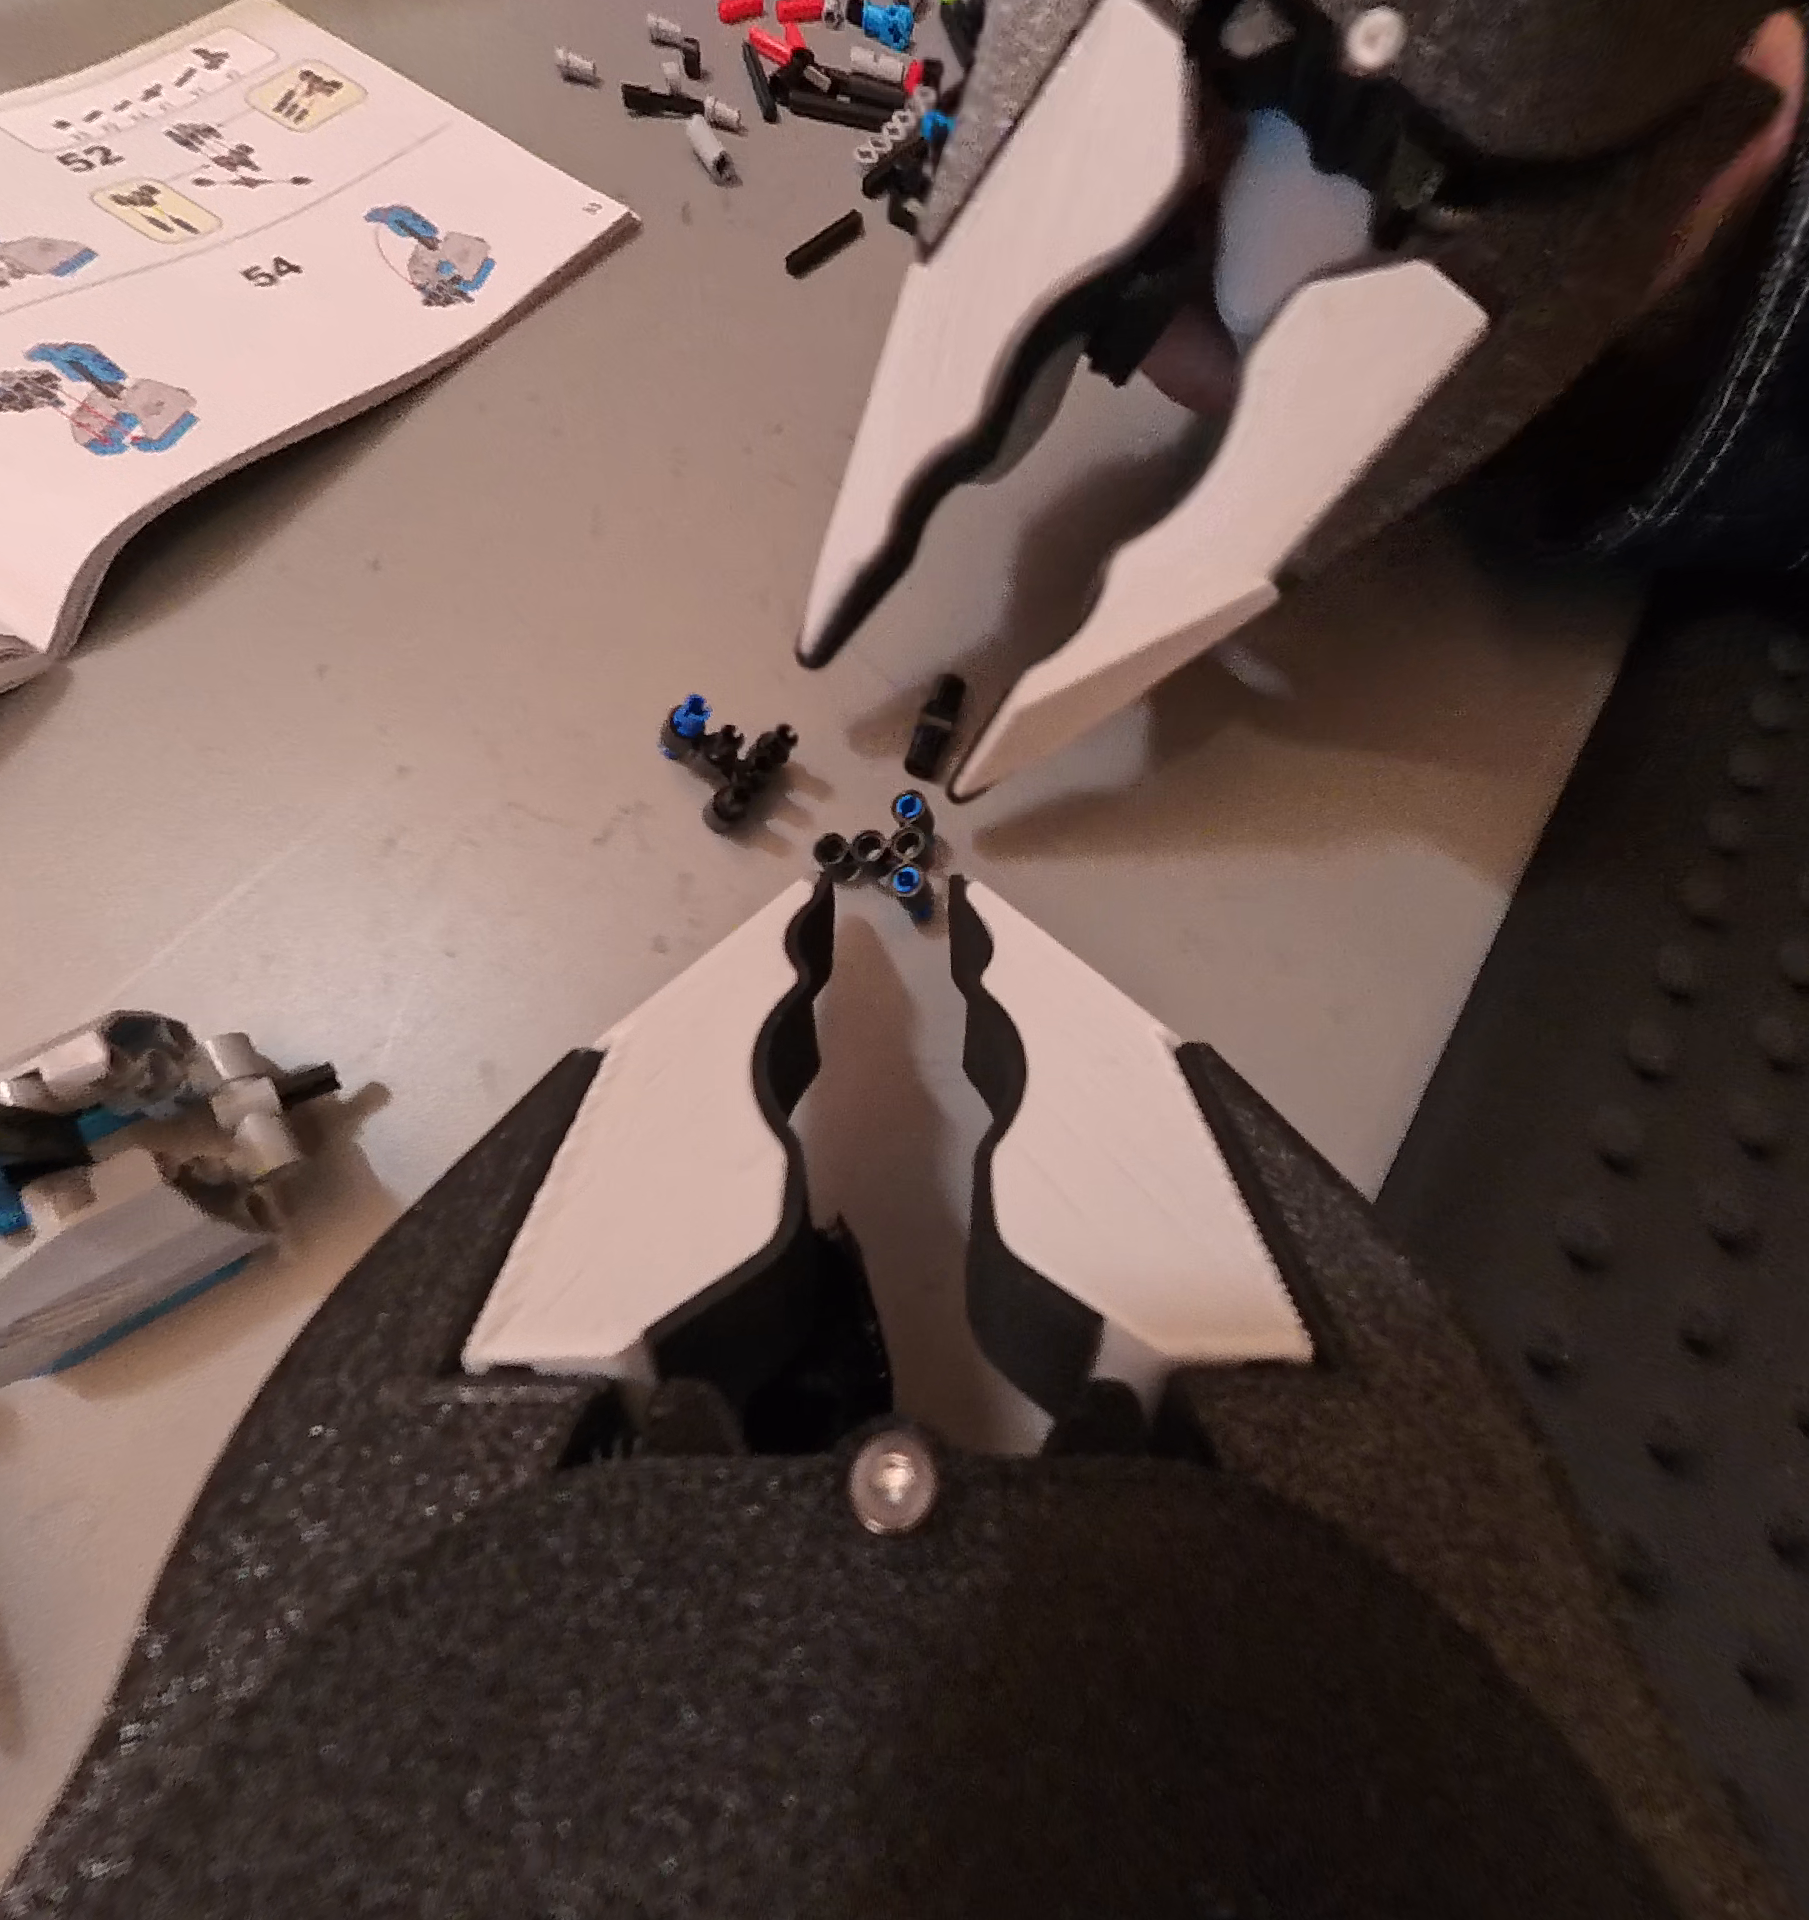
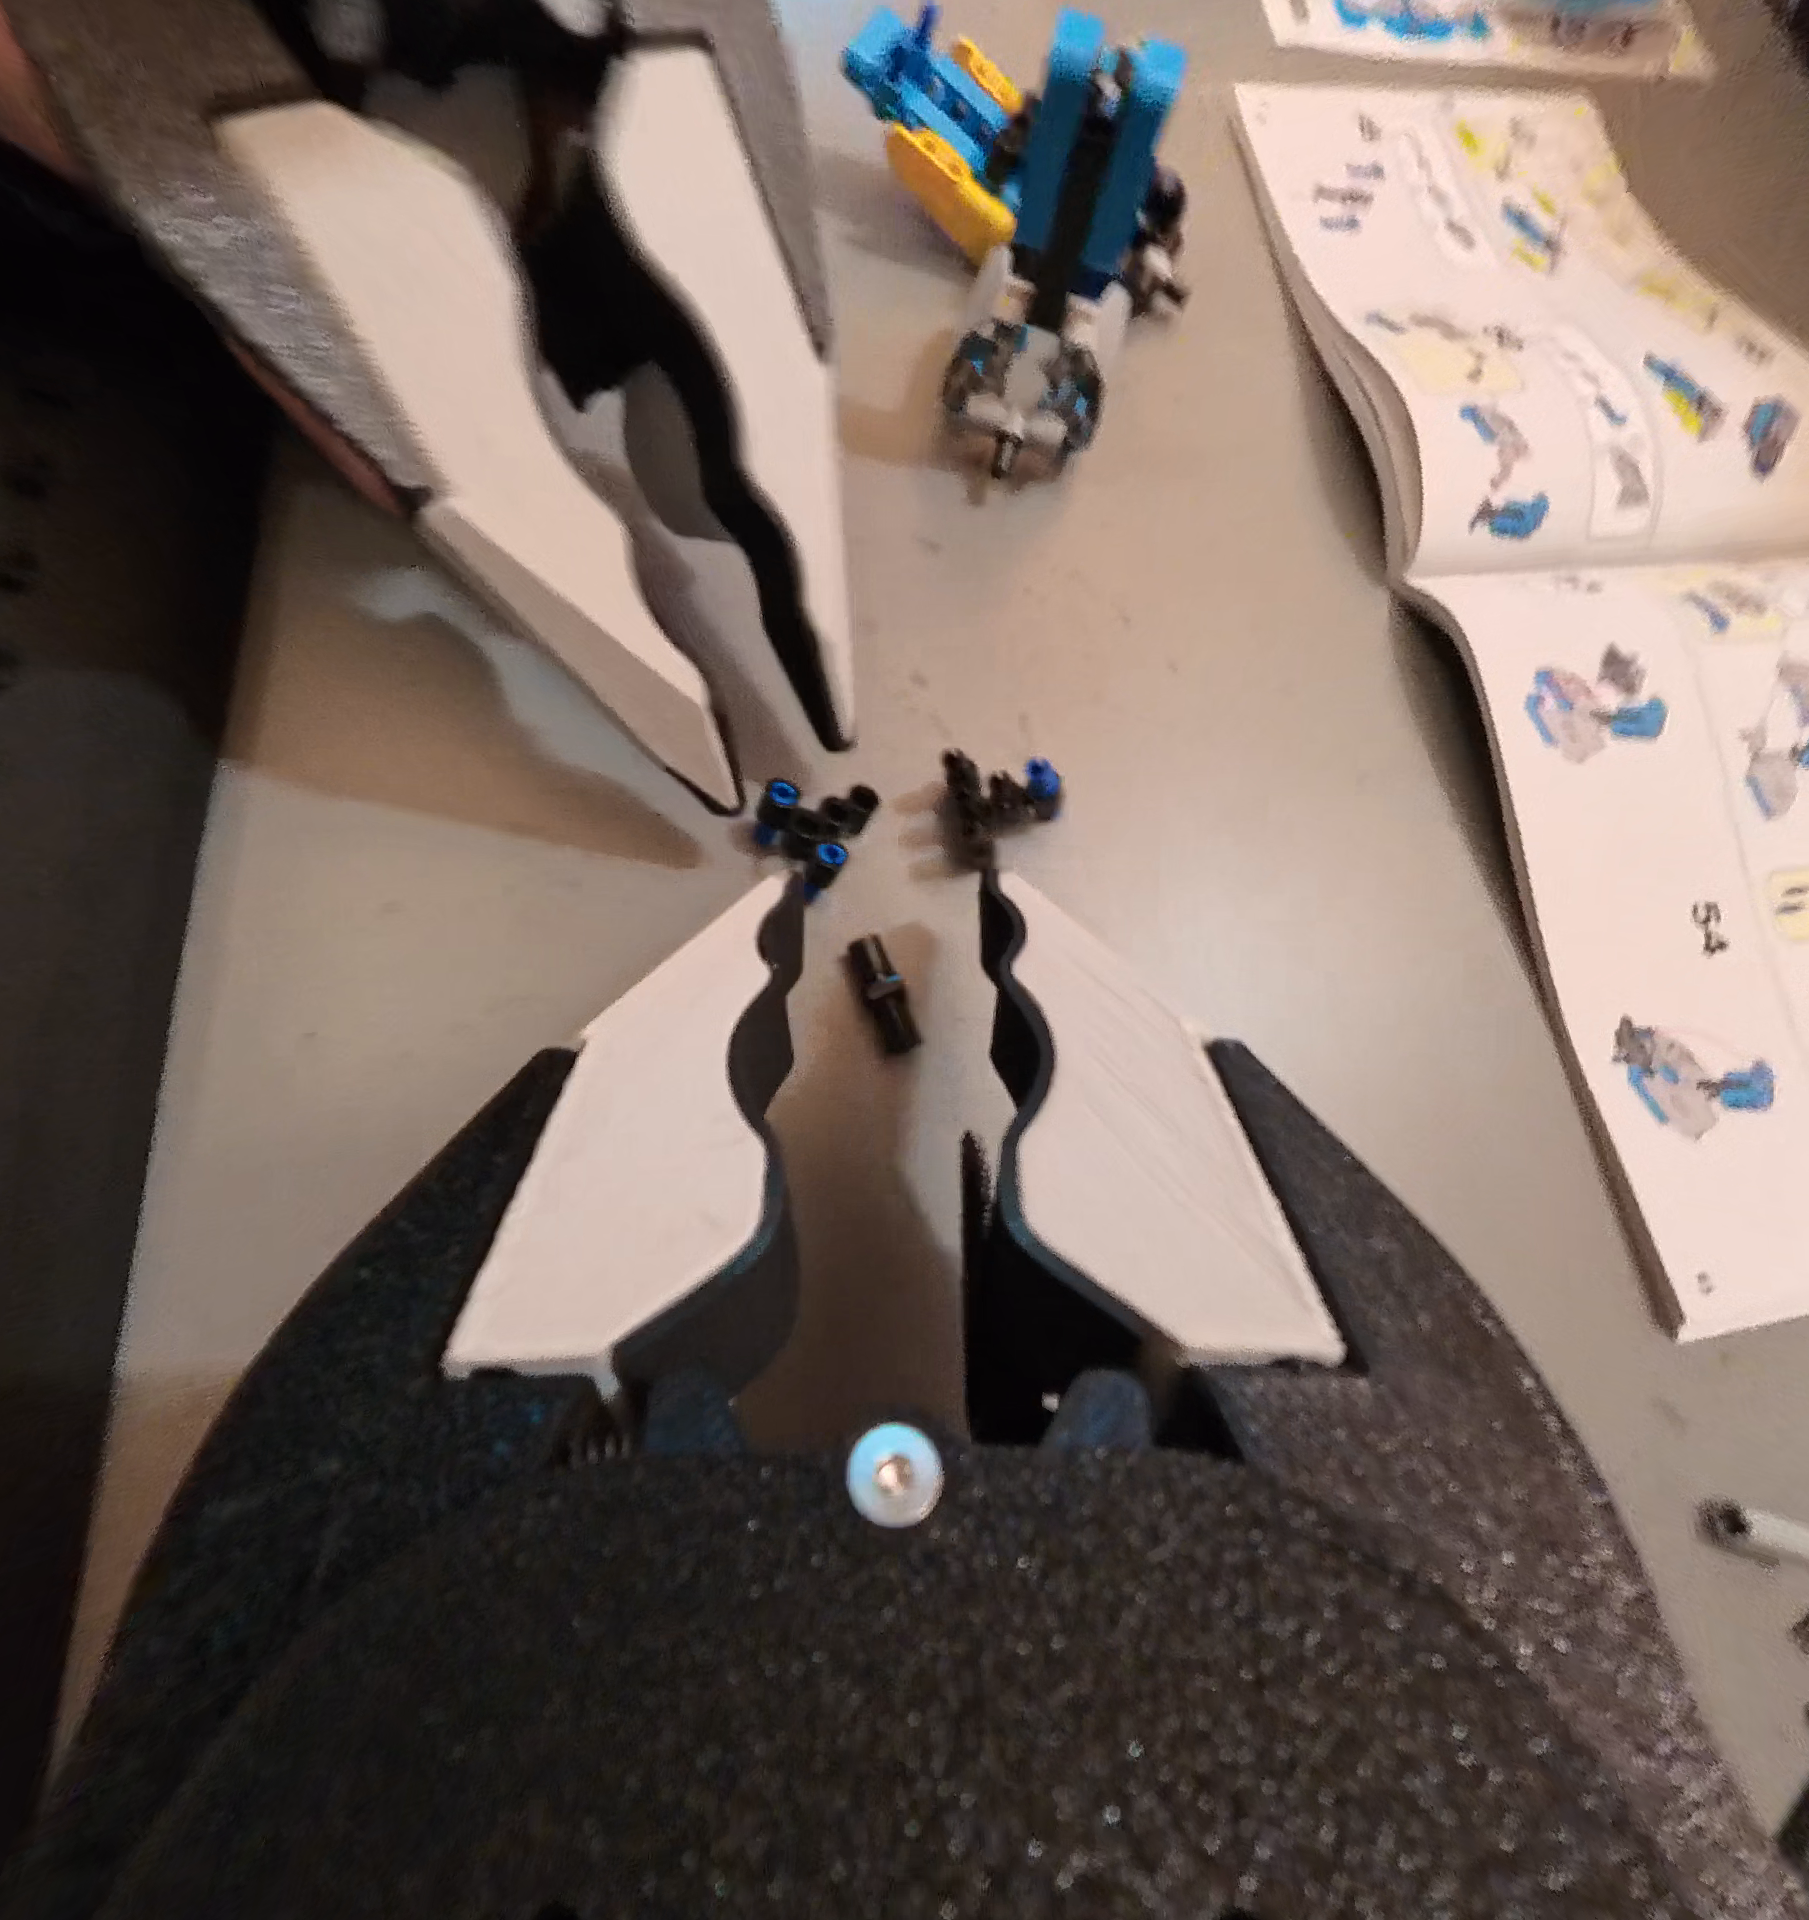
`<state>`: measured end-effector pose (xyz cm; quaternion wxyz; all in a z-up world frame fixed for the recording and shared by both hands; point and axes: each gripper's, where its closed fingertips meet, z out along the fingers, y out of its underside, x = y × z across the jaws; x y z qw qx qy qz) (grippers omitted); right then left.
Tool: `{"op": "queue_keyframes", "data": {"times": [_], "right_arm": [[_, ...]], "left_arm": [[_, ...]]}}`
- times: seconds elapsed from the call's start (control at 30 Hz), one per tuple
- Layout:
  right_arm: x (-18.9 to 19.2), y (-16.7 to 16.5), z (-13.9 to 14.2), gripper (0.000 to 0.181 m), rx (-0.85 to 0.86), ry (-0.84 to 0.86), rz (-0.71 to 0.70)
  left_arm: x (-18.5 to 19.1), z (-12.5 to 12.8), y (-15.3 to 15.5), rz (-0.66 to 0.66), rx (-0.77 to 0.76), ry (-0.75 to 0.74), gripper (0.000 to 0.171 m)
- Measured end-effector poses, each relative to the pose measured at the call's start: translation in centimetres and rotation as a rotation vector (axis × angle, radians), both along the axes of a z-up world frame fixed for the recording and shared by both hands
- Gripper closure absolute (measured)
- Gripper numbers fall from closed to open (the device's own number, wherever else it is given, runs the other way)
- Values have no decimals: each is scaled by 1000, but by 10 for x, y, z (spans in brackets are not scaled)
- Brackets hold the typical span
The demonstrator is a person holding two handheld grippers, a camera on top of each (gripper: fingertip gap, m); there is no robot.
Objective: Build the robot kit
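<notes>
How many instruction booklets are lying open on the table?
2: one open booklet right of the grippers, a second booklet at the far edge, mostly cut off. More may be hidden.

Grey table (image 1: pixel 380 727). Open instruction booklet (image 1: pixel 204 260) far left in the left wrist view. Part-built blue, grey and white brick model (image 1: pixel 100 1174) near left. Loose pile of red, black, grey and blue pieces (image 1: pixel 806 83) at far edge. Dark studded mat (image 1: pixel 1689 1143) right, beside the table.
</notes>
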<state>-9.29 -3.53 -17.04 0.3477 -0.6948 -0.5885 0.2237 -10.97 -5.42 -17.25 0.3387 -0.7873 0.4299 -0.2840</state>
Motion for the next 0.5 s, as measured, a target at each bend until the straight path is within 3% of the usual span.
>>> {"op": "queue_keyframes", "data": {"times": [0.13,0.3,0.4,0.5], "right_arm": [[1,22,1,149,-131,-11,-82],[-10,24,-2,150,-295,7,-6],[-14,38,3,149,-289,32,-17],[-19,36,3,149,-367,36,28]], "left_arm": [[0,1,0,-1,-12,-11,150],[4,-8,-7,-45,-44,34,152],[7,-12,-4,-44,-70,45,155],[7,-11,2,-16,-101,24,164]]}}
